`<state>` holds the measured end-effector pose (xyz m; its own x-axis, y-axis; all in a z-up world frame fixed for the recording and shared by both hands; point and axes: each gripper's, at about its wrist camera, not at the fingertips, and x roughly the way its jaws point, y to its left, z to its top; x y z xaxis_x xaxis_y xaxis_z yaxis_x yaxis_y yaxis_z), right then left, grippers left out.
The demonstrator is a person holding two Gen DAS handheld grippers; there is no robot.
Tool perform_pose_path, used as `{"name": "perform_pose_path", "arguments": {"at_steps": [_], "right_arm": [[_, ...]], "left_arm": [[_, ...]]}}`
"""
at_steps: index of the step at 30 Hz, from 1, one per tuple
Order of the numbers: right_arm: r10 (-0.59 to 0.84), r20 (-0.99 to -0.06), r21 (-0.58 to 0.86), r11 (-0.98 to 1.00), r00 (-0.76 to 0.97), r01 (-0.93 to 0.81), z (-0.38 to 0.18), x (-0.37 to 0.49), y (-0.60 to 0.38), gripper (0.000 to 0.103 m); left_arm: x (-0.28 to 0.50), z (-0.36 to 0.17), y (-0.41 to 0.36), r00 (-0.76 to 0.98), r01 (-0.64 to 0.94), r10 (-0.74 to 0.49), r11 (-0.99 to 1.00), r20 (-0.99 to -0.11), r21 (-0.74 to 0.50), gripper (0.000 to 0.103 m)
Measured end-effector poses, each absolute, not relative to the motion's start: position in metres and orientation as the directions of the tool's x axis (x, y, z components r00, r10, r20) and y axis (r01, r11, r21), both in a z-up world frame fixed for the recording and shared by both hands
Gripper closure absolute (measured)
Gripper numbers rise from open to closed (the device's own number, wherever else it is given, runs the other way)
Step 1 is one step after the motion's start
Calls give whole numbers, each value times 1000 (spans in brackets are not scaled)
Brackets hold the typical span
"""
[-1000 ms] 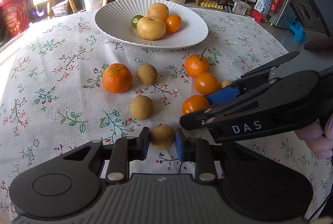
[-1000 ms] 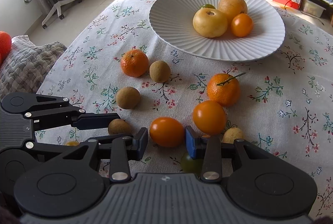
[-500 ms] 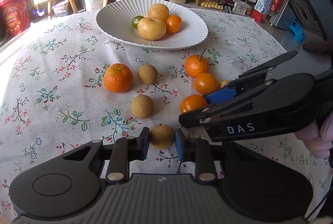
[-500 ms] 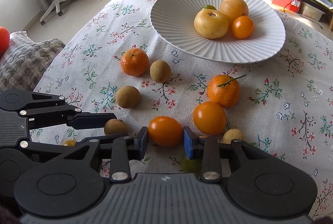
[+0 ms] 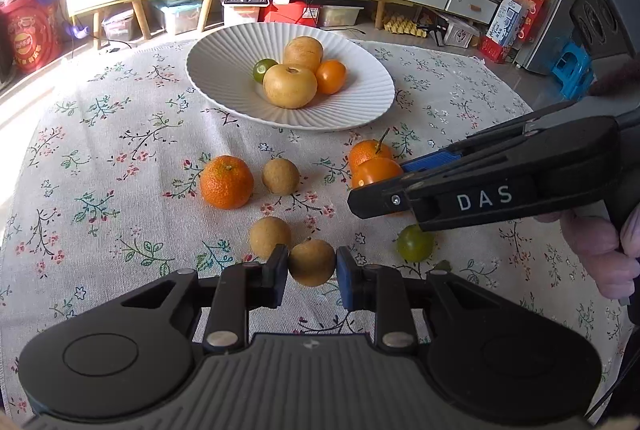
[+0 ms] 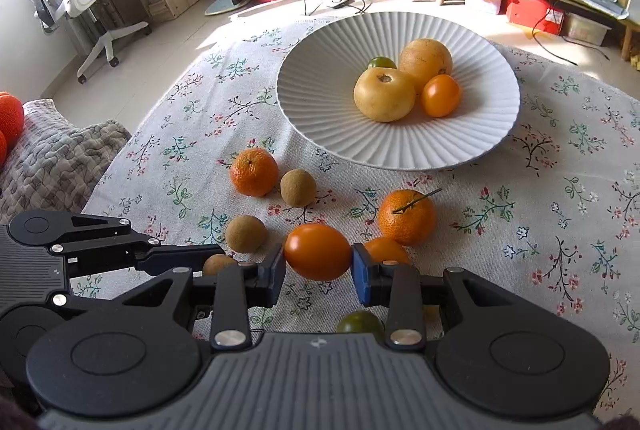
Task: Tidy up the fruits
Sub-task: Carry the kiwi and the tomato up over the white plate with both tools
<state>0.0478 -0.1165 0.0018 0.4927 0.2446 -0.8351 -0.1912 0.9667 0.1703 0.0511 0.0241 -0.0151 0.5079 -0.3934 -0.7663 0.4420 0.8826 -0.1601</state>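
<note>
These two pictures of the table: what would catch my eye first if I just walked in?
Probably the white ribbed plate at the far side of the flowered tablecloth, holding four fruits. Nearer, each hand-held tool grips one fruit: the left gripper pinches a small brown fruit, the right gripper a smooth orange one. More fruit lies loose between.

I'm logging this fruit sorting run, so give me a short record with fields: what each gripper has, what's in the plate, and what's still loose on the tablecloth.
left gripper: shut on a small brown fruit
right gripper: shut on an orange tomato
plate: two large yellow-brown fruits, one small orange fruit, one small green fruit
loose on tablecloth: two mandarins, one with a stem; two brown fruits; another orange fruit; a green fruit
step state: both fruits gripped, neither over the plate yet
</note>
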Motion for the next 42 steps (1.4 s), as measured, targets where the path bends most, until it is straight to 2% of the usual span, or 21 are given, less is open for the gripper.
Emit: {"name": "perform_pose_path", "arguments": {"at_steps": [25,42], "right_arm": [[214,-764,238,970,609,-42,19,70,-169,71],[235,-750,223,970,618,-98,8,82,-181,71]], "left_arm": [[86,11,2,607,377,-399,906,-687,-193,91],[130,8,2,609,292,-343,935,-716,-200,91]]}}
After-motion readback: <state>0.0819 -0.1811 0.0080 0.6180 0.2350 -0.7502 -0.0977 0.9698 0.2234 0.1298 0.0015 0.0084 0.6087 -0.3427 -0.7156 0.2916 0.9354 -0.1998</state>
